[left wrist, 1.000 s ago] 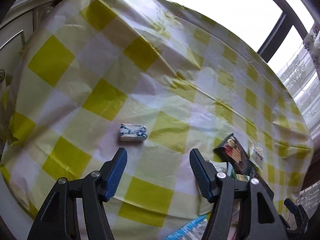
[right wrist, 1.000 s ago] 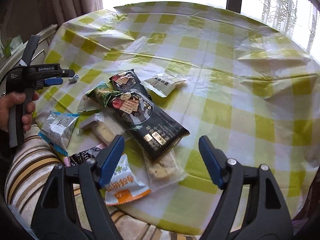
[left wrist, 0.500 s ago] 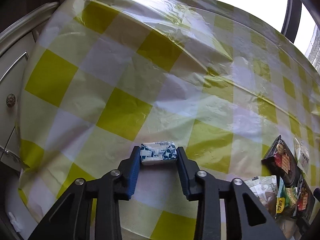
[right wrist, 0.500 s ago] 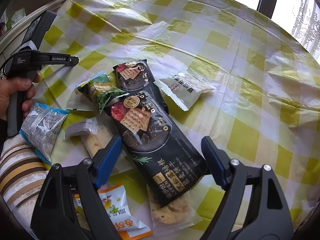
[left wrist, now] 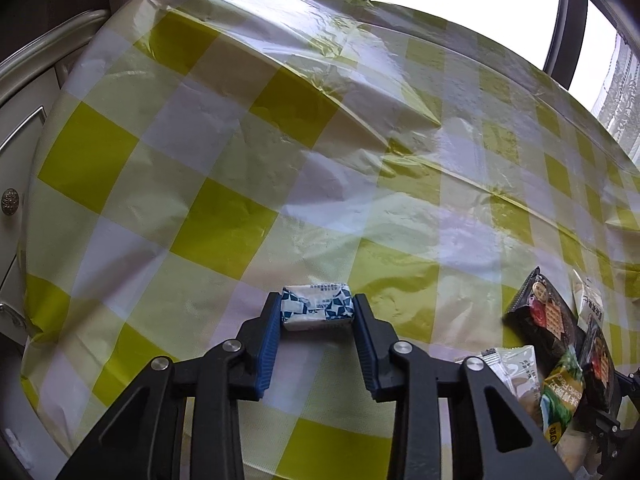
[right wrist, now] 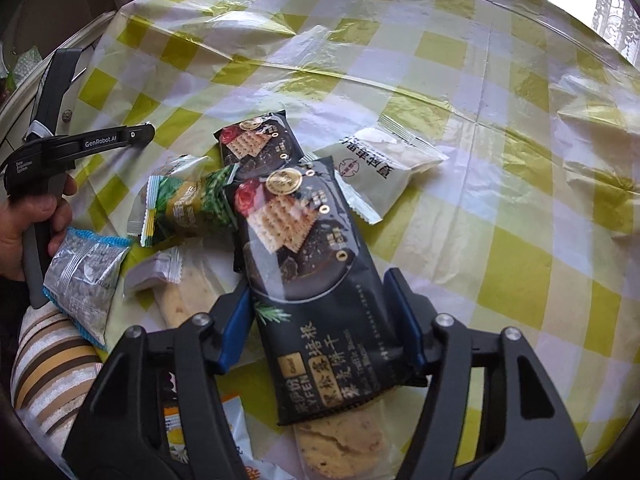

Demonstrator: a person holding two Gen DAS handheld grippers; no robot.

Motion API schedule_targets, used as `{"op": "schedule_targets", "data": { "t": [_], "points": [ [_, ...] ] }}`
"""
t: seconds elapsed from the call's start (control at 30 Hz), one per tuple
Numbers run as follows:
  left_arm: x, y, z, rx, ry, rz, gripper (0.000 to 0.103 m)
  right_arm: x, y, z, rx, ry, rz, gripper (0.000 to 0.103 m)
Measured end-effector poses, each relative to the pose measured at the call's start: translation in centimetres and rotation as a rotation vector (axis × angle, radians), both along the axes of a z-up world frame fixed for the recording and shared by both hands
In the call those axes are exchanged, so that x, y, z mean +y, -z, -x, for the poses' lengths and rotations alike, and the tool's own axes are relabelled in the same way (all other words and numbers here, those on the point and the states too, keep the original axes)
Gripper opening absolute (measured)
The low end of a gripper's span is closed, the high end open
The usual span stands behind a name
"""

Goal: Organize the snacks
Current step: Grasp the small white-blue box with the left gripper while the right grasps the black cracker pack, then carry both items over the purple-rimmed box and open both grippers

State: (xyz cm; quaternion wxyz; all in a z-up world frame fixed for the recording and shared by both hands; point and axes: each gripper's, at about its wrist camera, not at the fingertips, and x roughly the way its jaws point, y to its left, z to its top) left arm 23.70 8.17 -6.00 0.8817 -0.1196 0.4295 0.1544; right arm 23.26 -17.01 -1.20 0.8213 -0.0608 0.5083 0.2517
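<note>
A small blue-and-white wrapped sweet (left wrist: 317, 307) is now clamped between the pads of the left gripper (left wrist: 317, 312), whose jaws were wide apart a second ago with the sweet lying free on the checked tablecloth (left wrist: 224, 224) ahead of them; the grip was closed by half a second ago and has been held unchanged since. The sweet sits right at the fingertips, its long side running from pad to pad, and it cannot be told whether it has been lifted off the cloth. On the other side, the right gripper (right wrist: 320, 320) has been brought down and forward over the heap of snacks, and its jaws are closing: the long black cracker packet (right wrist: 308, 280) lies lengthwise between them, the left finger at its edge and the right one apparently just touching the wrapper, though a firm pinch is not yet shown. Ahead of this gripper and to its left a green packet (right wrist: 188, 208) and a second black packet (right wrist: 256, 144) are seen, a white pouch (right wrist: 384, 164) ahead to its right, and a silver-blue bag (right wrist: 84, 276) far to its left. Both pick-ups thus appear to be under way at once, so sorting is judged to be at an early stage, with most snacks unsorted.
</note>
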Motion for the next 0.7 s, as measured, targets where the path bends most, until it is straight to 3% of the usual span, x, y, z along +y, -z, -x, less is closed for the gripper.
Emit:
{"op": "schedule_targets", "data": {
  "t": [0.13,0.2,0.23,0.27,0.5,0.57,0.7],
  "points": [
    [0.0,-0.2,0.2,-0.013,0.007,0.009,0.036,-0.7,-0.1,0.0,0.014,0.022,-0.053,0.057],
    [0.0,-0.2,0.2,-0.016,0.009,0.009,0.036,-1.0,0.0,-0.2,0.025,0.038,-0.080,0.061],
    [0.0,-0.2,0.2,-0.016,0.011,0.010,0.036,-1.1,0.0,-0.3,0.034,0.040,-0.099,0.072],
    [0.0,-0.2,0.2,-0.015,0.013,0.010,0.036,-1.2,-0.1,-0.3,0.038,0.040,-0.115,0.076],
    [-0.2,-0.5,0.4,-0.025,0.020,-0.016,0.036,-1.4,0.1,-1.1,0.060,0.055,-0.170,0.075],
    [-0.5,-0.9,0.6,-0.040,0.029,-0.028,0.036,-1.3,0.1,-1.2,0.048,0.062,-0.146,0.057],
    [-1.2,-2.2,1.6,-0.086,0.045,-0.024,0.036,-0.8,0.0,-0.6,0.010,0.053,-0.082,0.053]
  ]
}}
